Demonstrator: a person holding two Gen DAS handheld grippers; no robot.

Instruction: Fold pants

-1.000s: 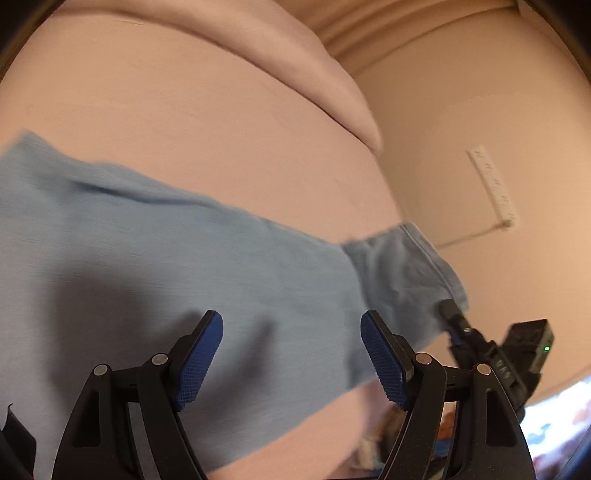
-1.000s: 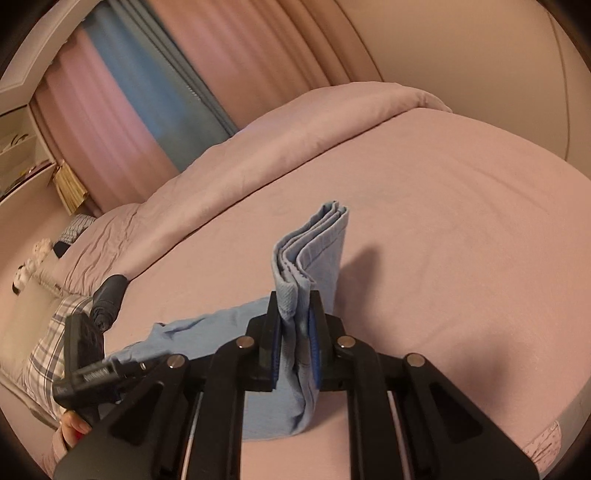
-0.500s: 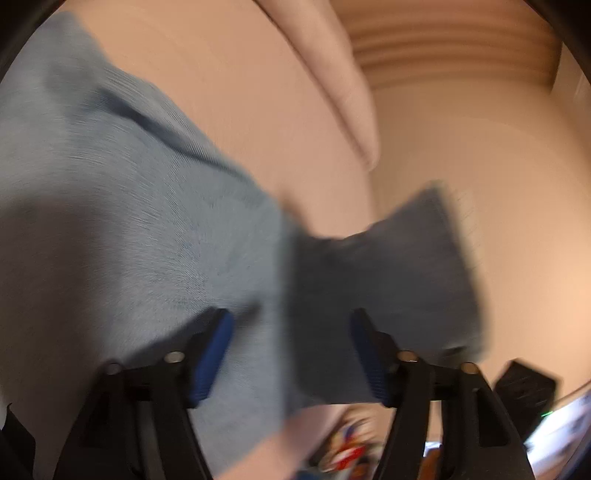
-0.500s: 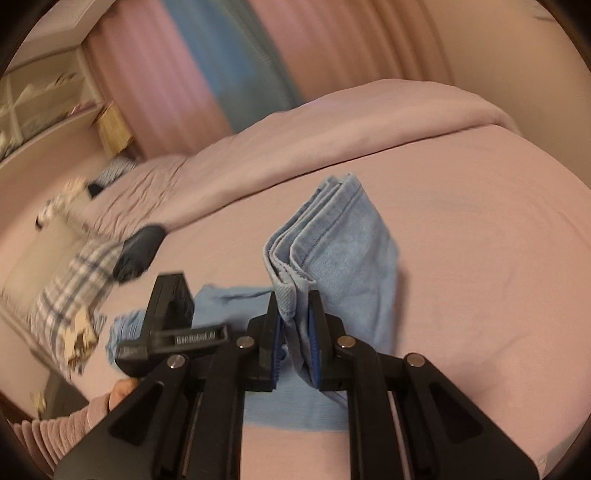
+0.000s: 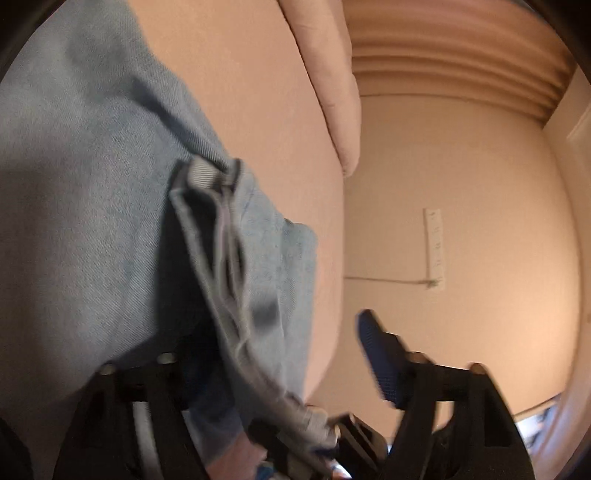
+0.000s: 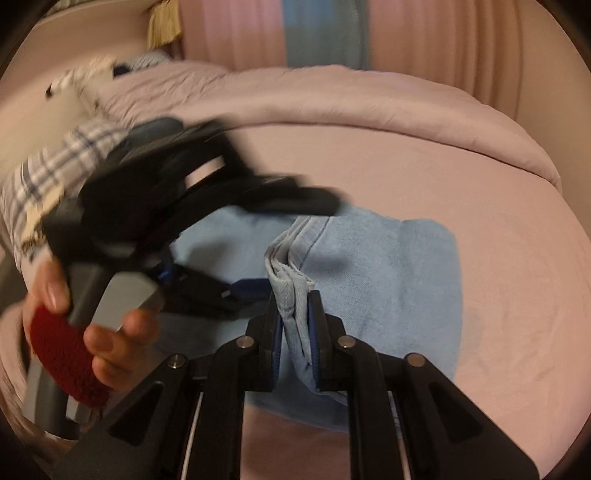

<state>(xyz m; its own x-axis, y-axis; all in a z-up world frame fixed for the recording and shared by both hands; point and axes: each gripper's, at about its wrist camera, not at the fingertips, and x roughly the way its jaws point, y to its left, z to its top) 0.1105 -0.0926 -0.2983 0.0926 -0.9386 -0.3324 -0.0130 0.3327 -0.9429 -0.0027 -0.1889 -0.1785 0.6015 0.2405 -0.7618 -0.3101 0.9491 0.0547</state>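
Light blue pants (image 6: 388,273) lie on the pink bed (image 6: 517,295), with one end folded over the rest. My right gripper (image 6: 295,325) is shut on the stacked hem edges of the pants (image 6: 291,295) and holds them just above the lower layer. In the left wrist view the pants (image 5: 92,221) fill the left side, and the lifted folded edge (image 5: 229,258) runs between my left gripper's fingers. My left gripper (image 5: 288,365) is open; its left finger is hidden behind the fabric, its right blue pad (image 5: 376,354) shows. The left gripper (image 6: 177,192) appears blurred in the right wrist view.
A rolled pink duvet (image 6: 332,96) lies along the far side of the bed. A plaid pillow (image 6: 62,162) and a soft toy (image 6: 85,77) sit at the left. Curtains (image 6: 321,33) hang behind. A power strip (image 5: 433,247) lies on the floor beside the bed edge.
My right gripper carried the hem end over onto the rest of the pants and lowered it. My left gripper swung close to the fold, so the lifted edge now sits between its fingers.
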